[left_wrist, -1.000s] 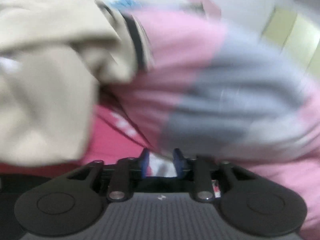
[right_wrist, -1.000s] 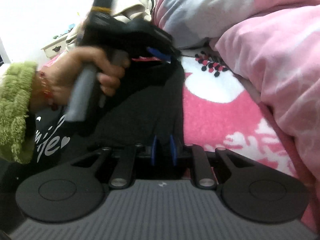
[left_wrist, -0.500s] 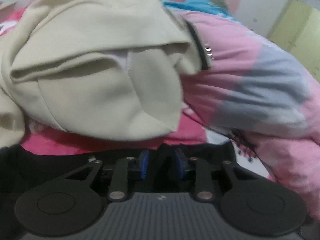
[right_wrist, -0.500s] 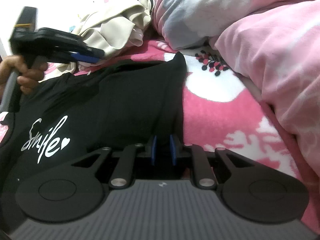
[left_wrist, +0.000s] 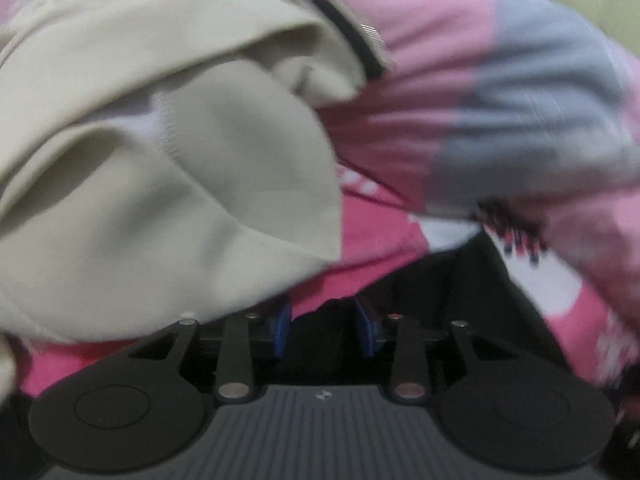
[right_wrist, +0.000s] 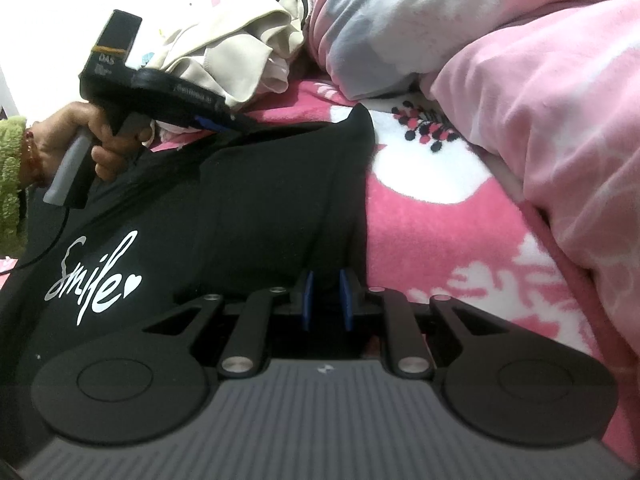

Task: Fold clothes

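Note:
A black T-shirt (right_wrist: 260, 208) with white "Smile" lettering lies spread on a pink floral blanket (right_wrist: 440, 220). My right gripper (right_wrist: 326, 300) sits low at the shirt's near right edge, its blue pads close together on the black cloth. Across the shirt, a hand (right_wrist: 80, 136) holds my left gripper (right_wrist: 236, 124) at the far edge. In the left wrist view my left gripper (left_wrist: 324, 332) has its jaws opening, with the black T-shirt (left_wrist: 460, 288) lying between and below the pads, not visibly pinched.
A crumpled beige garment (left_wrist: 160, 160) lies just beyond the shirt's far edge, seen also as the beige garment (right_wrist: 240, 52). A bulky pink and grey quilt (right_wrist: 540, 100) banks up along the right side. A green sleeve (right_wrist: 12, 160) covers the wrist.
The left gripper swung out to the left, then came back to the shirt's far edge, with its pads now wider apart. The right gripper and the shirt's near edge kept still.

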Demonstrator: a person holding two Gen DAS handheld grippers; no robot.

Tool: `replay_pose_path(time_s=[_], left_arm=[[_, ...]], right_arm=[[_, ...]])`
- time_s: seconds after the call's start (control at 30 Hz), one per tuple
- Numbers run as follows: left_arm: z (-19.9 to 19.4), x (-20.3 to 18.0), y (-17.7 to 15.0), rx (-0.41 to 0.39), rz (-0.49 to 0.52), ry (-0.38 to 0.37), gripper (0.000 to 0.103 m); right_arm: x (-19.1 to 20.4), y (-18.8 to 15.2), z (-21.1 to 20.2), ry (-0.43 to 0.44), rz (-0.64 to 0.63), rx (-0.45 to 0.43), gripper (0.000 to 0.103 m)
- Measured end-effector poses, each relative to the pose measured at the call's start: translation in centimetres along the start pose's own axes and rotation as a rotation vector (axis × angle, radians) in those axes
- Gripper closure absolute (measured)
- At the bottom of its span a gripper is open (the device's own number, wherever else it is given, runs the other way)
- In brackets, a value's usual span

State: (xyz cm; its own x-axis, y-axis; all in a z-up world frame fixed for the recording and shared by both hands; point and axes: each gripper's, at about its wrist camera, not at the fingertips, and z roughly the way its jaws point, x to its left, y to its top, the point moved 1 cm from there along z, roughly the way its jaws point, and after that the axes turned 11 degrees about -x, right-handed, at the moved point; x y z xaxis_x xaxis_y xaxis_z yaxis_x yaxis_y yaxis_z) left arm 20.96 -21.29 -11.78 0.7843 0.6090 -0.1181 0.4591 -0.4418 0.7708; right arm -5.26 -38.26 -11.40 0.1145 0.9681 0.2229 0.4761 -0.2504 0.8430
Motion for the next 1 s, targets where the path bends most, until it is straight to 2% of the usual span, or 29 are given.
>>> replay_pose_path(time_s=[0.13,0.23,0.37,0.4,0.47,0.57,0.67,0.87,0.93,1.0], left_arm=[[0.0,-1.2,-0.4,0.009,0.145,0.004,0.066],[0.2,-1.8,-0.4,0.010,0.205,-0.001,0.066],[0.2,-2.4,-0.6,0.013,0.278,-0.024,0.073],[0.2,-2.4,-0.6,0.011,0.275,-0.027,0.076],[0.1,-2.3,-0.6,0.001,0.251,-0.033,0.092],[-0.7,-2.9,-0.8,-0.067,0.264,0.036,0.095],[-0.9,-3.2,-1.0,-0.140,0.248,0.138,0.095],[1.2,-4.8,-2.6,-0.174,0.319,0.279,0.091],[1.2,-4.9,-2.5,-0.191,0.292,0.305,0.086],[0.9,-4.5,-1.9,-0.211,0.221,0.307,0.083]], right_arm=[[0.0,0.0,0.0,-0.001,0.001,-0.001,0.090],[0.1,0.1,-0.1,-0.002,0.000,-0.001,0.090],[0.1,0.0,-0.1,-0.003,-0.001,-0.001,0.090],[0.1,0.0,-0.1,-0.003,-0.001,-0.001,0.090],[0.1,0.0,0.0,-0.004,-0.002,-0.002,0.090],[0.1,0.0,-0.1,-0.004,-0.003,-0.003,0.090],[0.1,0.0,-0.1,-0.005,-0.005,-0.003,0.090],[0.2,0.0,-0.1,-0.008,-0.013,-0.005,0.090],[0.2,0.0,-0.1,-0.009,-0.013,-0.006,0.090],[0.2,0.0,-0.1,-0.009,-0.013,-0.008,0.090]])
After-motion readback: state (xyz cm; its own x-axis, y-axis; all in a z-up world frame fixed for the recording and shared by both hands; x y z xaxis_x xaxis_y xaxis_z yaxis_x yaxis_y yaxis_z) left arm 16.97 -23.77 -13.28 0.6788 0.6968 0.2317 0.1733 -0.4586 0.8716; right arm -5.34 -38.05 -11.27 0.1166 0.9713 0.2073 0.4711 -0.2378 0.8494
